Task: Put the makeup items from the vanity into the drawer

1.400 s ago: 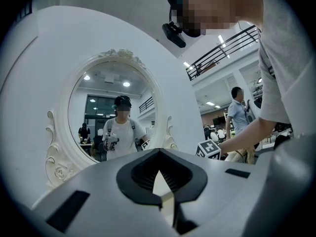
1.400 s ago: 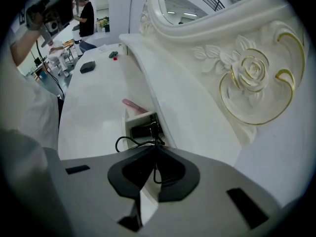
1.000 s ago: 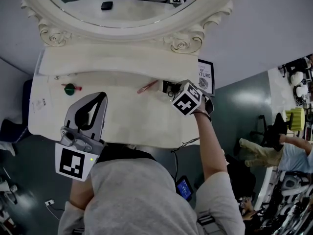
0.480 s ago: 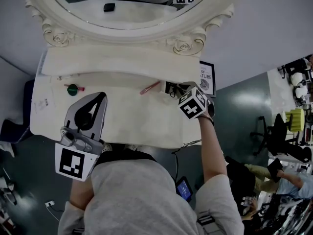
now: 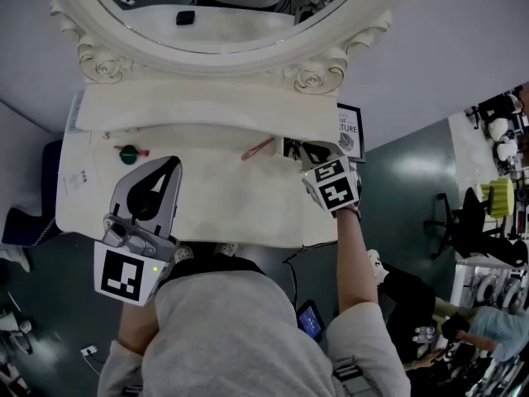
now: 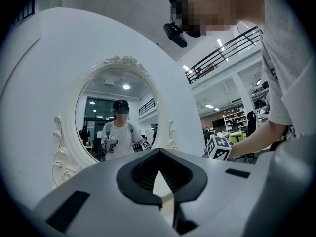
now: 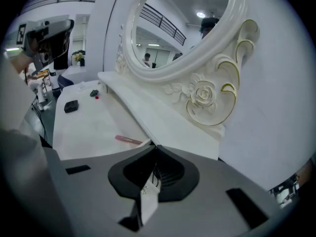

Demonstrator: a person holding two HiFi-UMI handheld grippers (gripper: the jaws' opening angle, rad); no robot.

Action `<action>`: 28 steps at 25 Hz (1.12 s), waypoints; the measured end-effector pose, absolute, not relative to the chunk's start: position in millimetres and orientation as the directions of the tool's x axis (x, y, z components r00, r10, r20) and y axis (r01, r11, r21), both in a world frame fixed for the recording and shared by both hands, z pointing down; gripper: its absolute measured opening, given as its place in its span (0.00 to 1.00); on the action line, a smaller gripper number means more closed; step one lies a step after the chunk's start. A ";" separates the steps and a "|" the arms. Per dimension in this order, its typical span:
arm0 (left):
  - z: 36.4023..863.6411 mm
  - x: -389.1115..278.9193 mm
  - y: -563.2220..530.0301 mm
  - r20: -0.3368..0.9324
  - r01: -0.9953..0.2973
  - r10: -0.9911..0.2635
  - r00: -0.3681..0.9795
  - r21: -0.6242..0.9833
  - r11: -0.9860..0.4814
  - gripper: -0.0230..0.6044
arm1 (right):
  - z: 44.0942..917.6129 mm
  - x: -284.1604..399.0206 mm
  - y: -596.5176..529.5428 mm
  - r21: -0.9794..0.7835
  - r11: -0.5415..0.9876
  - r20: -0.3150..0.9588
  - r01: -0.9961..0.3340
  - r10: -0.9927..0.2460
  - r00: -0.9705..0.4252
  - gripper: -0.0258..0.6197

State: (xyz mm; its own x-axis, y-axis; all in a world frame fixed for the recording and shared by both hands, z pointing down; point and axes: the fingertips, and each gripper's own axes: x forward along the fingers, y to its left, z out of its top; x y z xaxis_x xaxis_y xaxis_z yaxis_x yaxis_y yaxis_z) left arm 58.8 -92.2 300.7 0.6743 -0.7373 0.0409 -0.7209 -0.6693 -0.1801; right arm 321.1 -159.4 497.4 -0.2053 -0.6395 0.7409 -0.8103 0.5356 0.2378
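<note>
Looking down on the white desk [image 5: 248, 209], you've got the oval mirror [image 5: 326, 52] w/ its carved frame along the far edge. A raised ledge [image 5: 207, 110] runs under it, and a framed picture [image 5: 348, 131] stands just off the far-right corner.

Makeup items all sit toward the far side, by the ledge:
- Green-and-red item [image 5: 128, 152] at far left.
- Small black item [image 7: 71, 105] on the near side of it, seen in the rt gripper view.
- Pink stick [image 5: 258, 148] lying slanted around far centre.
- Dark item [image 5: 289, 147] just right of the stick.

Your left hand-held gripper [image 6: 157, 154] is held over the near-left part of the desk and points at the mirror. Its jaws are closed tip to tip w/ nothing between them. The green-and-red item is just far-left of its tip, apart from it.

Your right hand-held gripper [image 7: 155, 149] is at the far-right of the desk, tips together. A pale sliver and thin dark lines show between the pads; can't tell what they are. The pink stick lies just left of its tip, not touching. The dark item is right at the tip; contact can't be told.
</note>
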 end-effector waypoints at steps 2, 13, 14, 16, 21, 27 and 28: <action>298.2 55.7 -90.6 0.036 -0.717 -0.733 0.679 -0.182 -0.673 0.05 | 491.9 315.9 -155.6 0.219 0.505 0.710 -0.835 -0.670 -0.218 0.08; 290.0 30.3 -80.8 0.033 -0.704 -0.720 0.693 -0.183 -0.687 0.05 | 451.0 265.3 -126.3 0.136 0.397 0.550 -0.908 -0.792 -0.264 0.08; 289.1 28.1 -79.7 0.031 -0.702 -0.718 0.695 -0.186 -0.687 0.05 | 445.9 260.1 -123.3 0.129 0.393 0.536 -0.910 -0.800 -0.270 0.08; 287.4 24.0 -77.8 0.026 -0.700 -0.716 0.698 -0.191 -0.688 0.05 | 435.6 249.0 -117.3 0.106 0.388 0.509 -0.915 -0.812 -0.285 0.08; 284.8 16.3 -72.7 0.021 -0.690 -0.706 0.708 -0.192 -0.698 0.05 | 413.0 222.1 -101.5 0.070 0.385 0.449 -0.920 -0.836 -0.316 0.08; 281.2 7.7 -66.3 0.008 -0.677 -0.691 0.723 -0.193 -0.710 0.05 | 389.3 198.1 -83.6 0.061 0.385 0.383 -0.921 -0.861 -0.334 0.08; 280.7 6.2 -65.6 0.006 -0.676 -0.689 0.725 -0.191 -0.712 0.05 | 385.5 194.7 -80.8 0.061 0.384 0.374 -0.921 -0.864 -0.336 0.08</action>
State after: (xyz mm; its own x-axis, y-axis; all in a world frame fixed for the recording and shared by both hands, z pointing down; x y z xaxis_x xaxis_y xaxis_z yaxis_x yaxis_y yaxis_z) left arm 6.2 -65.6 280.7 0.7246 -0.6892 0.0065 -0.6756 -0.7121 -0.1912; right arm 194.7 -80.8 385.5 -0.3359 -0.8644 0.3742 -0.9212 0.3843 0.0607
